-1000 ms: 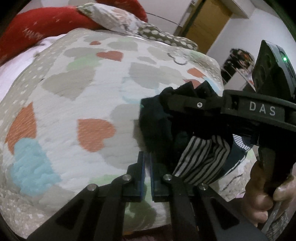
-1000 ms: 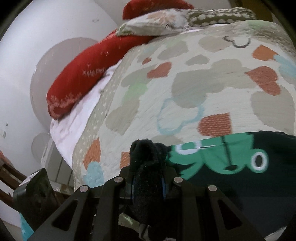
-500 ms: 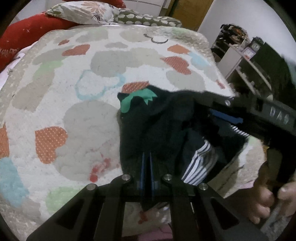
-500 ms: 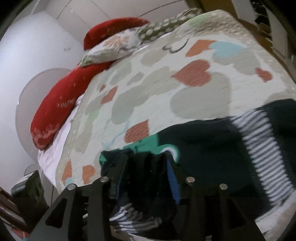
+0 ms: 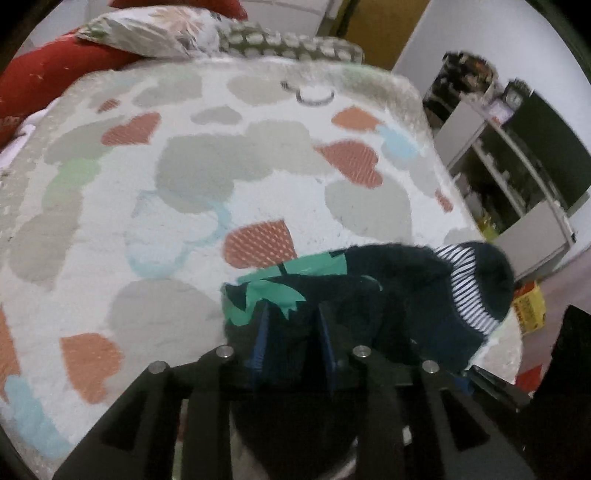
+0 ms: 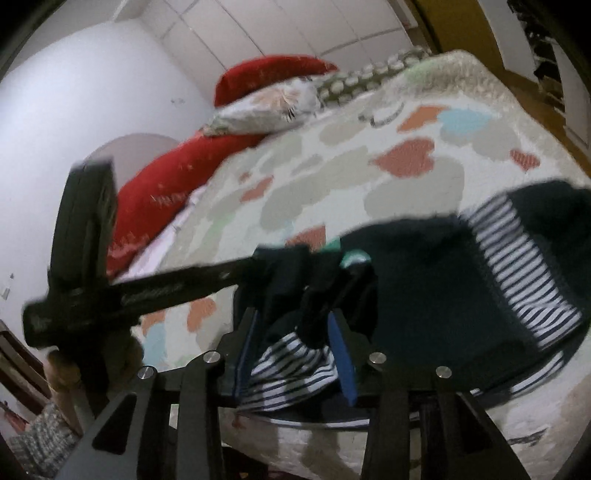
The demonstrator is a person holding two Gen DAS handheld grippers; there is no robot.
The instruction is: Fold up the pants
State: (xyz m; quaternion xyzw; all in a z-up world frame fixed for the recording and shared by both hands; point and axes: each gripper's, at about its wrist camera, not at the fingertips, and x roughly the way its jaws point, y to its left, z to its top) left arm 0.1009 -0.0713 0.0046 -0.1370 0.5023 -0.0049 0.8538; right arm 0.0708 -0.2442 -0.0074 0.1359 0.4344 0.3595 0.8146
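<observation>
While the pants [image 5: 402,295] are bunched at the near edge of the bed, 2 grippers are set into the cloth side by side.

Item 1, pants: dark fabric with a green print and white-striped panels, heaped rather than flat, resting on the quilt [image 5: 207,192] close to its near right corner; part of the cloth is draped past the edge in the right wrist view.

Item 2, left gripper [image 5: 291,328]: fingers parted, blue pads visible, dark cloth lying between and over them. No firm pinch is shown; whether the fabric is merely draped cannot be told.

Item 3, right gripper [image 6: 295,347]: fingers spread, with striped and dark fabric gathered in the gap. The cloth appears loosely cradled, not clamped.

Item 4, surroundings: red pillow [image 6: 177,184] and patterned pillow [image 5: 155,33] at the far end of the bed, well apart from the work; shelving [image 5: 517,177] beyond the bed's right side.

Risks, as judged:
- The heap may be dragged off the near edge if either tool is drawn back, since the pants lie so close to it.
- Several layers may be caught at once when the fingers are pressed together, giving a crooked fold.
- The 2 tools are crowded together, so a collision is possible.
- Motion blur suggests quick handling; slippage of loose cloth is likely.
</observation>
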